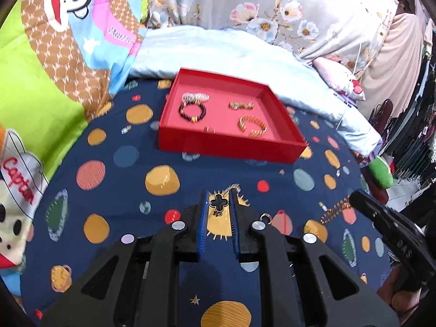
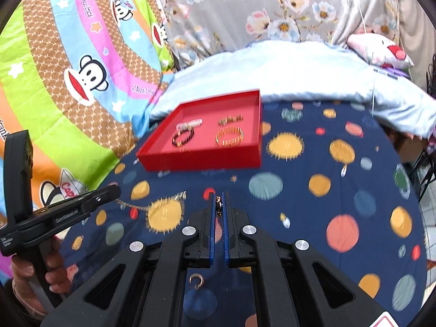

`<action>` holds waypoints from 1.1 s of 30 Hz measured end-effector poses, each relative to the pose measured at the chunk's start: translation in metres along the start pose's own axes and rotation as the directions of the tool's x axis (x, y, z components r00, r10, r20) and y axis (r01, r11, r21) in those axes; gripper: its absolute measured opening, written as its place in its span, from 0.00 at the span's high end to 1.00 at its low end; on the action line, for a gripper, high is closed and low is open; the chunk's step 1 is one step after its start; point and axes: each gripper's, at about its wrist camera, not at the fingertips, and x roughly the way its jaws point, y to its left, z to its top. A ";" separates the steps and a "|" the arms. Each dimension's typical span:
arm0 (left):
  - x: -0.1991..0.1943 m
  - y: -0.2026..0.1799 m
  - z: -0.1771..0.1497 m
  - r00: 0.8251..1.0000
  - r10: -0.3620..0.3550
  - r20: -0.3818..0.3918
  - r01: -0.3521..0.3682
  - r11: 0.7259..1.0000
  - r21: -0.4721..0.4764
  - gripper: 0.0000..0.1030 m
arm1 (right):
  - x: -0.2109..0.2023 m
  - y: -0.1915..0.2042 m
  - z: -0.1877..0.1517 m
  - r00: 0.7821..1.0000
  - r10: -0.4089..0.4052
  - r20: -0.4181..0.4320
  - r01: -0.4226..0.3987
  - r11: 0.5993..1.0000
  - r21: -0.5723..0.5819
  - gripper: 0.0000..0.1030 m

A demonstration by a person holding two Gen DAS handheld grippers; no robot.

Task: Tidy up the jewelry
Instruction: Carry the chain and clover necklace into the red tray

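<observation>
Scene: left gripper (image 1: pixel 218 203) fingers closing narrowly on a black clover pendant (image 1: pixel 218 202) above the bed | right gripper (image 2: pixel 218 204) fingers pinched shut on a small clasp-like piece (image 2: pixel 218 204), gold chain (image 2: pixel 152 203) hanging between | Red tray (image 2: pixel 201 160) waiting beyond, bracelets inside | Risk: slack chain seems likely to snag or slip if hands are drifting apart.

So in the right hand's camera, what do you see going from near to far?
Small gold ring → right tool pinching a small charm → red tray → pale blue blanket → flowery fabric.
</observation>
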 end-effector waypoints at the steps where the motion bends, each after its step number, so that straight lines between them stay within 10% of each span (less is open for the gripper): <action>1: -0.003 0.000 0.003 1.000 -0.002 0.007 0.002 1.000 0.004 0.86 | -0.001 0.000 0.004 1.000 0.001 0.009 -0.001 1.000 -0.002 0.96; 20: -0.033 -0.016 0.121 0.980 -0.028 0.196 0.003 0.992 0.124 0.86 | 0.042 0.006 0.116 0.993 0.099 0.066 -0.095 0.993 -0.065 0.96; 33: 0.048 -0.014 0.174 0.987 0.007 0.163 -0.023 0.995 0.096 0.86 | 0.134 0.001 0.144 0.994 0.107 -0.020 -0.108 0.993 -0.038 0.96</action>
